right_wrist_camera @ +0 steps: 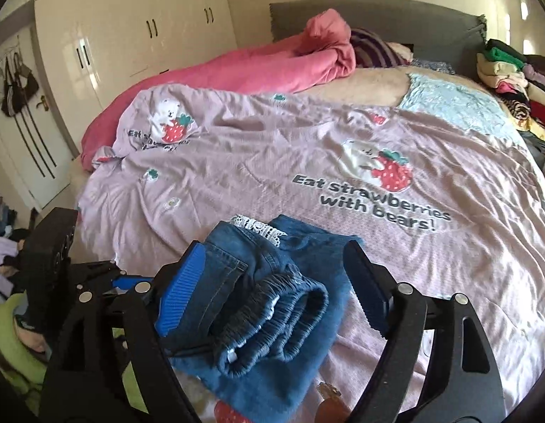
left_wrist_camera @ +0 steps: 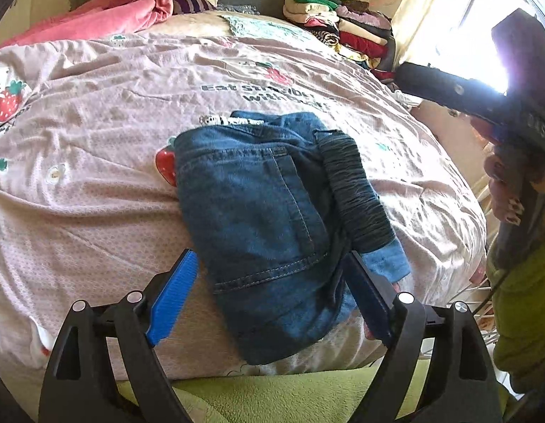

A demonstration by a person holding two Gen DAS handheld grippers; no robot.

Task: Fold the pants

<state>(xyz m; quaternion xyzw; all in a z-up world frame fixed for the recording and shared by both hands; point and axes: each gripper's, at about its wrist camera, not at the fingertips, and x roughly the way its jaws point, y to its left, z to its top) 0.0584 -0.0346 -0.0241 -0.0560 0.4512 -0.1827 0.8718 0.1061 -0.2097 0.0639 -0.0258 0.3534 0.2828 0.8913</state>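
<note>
On the left of the bed, a pink blanket (right_wrist_camera: pixel 237 70) lies bunched beside the lilac strawberry-print cover (left_wrist_camera: pixel 96 134). The left hand-held gripper (left_wrist_camera: pixel 272 275) is released, its blue pads spread either side of the folded denim pants (left_wrist_camera: pixel 258 211), which rest on the cover near the bed's edge. The right hand-held gripper (right_wrist_camera: pixel 276 268) is likewise released over the pants' elastic waistband (right_wrist_camera: pixel 272 317). Stacked clothes (left_wrist_camera: pixel 343 24) sit far right.

The folded blue denim pants (left_wrist_camera: pixel 268 218) hide most of a red strawberry print (left_wrist_camera: pixel 166 169); the stacked folded clothes (right_wrist_camera: pixel 519 81) are cut off at the right edge.
</note>
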